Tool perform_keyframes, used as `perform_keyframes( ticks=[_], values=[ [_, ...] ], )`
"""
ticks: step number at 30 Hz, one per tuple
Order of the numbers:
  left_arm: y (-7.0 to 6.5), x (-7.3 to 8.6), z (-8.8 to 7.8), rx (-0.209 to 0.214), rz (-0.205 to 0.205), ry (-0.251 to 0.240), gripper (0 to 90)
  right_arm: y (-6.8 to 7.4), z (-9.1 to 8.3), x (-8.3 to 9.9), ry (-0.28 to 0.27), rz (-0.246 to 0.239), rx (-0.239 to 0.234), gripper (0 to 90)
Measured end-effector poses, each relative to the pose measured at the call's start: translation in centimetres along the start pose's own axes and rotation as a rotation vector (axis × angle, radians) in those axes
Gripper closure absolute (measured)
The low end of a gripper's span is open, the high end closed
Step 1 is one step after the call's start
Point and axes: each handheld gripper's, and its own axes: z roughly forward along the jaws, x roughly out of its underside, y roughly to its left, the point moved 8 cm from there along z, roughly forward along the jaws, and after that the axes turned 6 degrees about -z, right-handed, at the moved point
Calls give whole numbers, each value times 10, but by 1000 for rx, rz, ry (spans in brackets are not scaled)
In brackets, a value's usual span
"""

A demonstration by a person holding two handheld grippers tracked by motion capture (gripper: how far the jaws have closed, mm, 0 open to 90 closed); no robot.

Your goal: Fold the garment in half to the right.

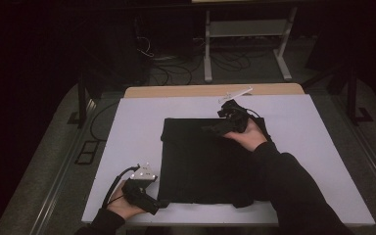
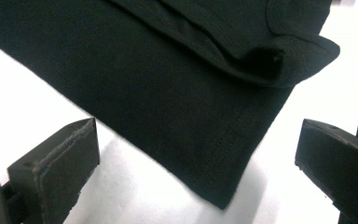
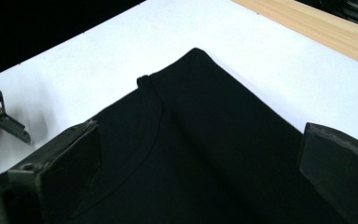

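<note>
— Dark room all around, right? What is the bright thing in the middle?

— That is the flat white worktop (image 1: 127, 147). It has a light wooden strip (image 1: 176, 91) along its far edge. Behind it, on the floor, are a white metal stand (image 1: 247, 29) and some loose cables (image 1: 176, 63).

— Where is the cloth?

— The folded black cloth (image 1: 200, 164) lies flat in the middle of the worktop. Its near edge sits close to the worktop's near edge. It looks almost square, with a seam line running along its sides.

— What is the left claw (image 1: 152, 205) doing?

— It is near the worktop's near left corner, just beside the cloth's near left corner. In the left gripper view its two black jaws are spread wide, and the cloth's corner (image 2: 223, 200) lies between them, flat on the white. Nothing is pinched.

— And the right claw (image 1: 214, 128)?

— It is over the cloth's far edge, toward the worktop's far side. In the right gripper view its jaws are spread wide too, above the cloth (image 3: 205, 154). I cannot tell if they touch it.
</note>
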Motion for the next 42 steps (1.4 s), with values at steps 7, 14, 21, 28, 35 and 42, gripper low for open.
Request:
perform_keyframes(
  ticks=[7,14,21,28,35,42],
  values=[
    [-2,2,2,8,15,17,0,1,16,-12,15,-12,-6,0],
    [-4,2,3,12,22,22,0,4,28,-26,14,-24,-11,0],
    [-5,2,6,-10,46,37,0,8,41,-38,17,-32,-18,0],
    [-5,1,6,-50,73,37,55,9,53,-46,20,-33,-17,0],
    [-2,-2,5,-108,80,15,226,6,64,-48,24,-20,-15,0],
    [-2,-7,5,-91,77,1,467,1,76,-49,37,-6,-7,0]
  ],
)
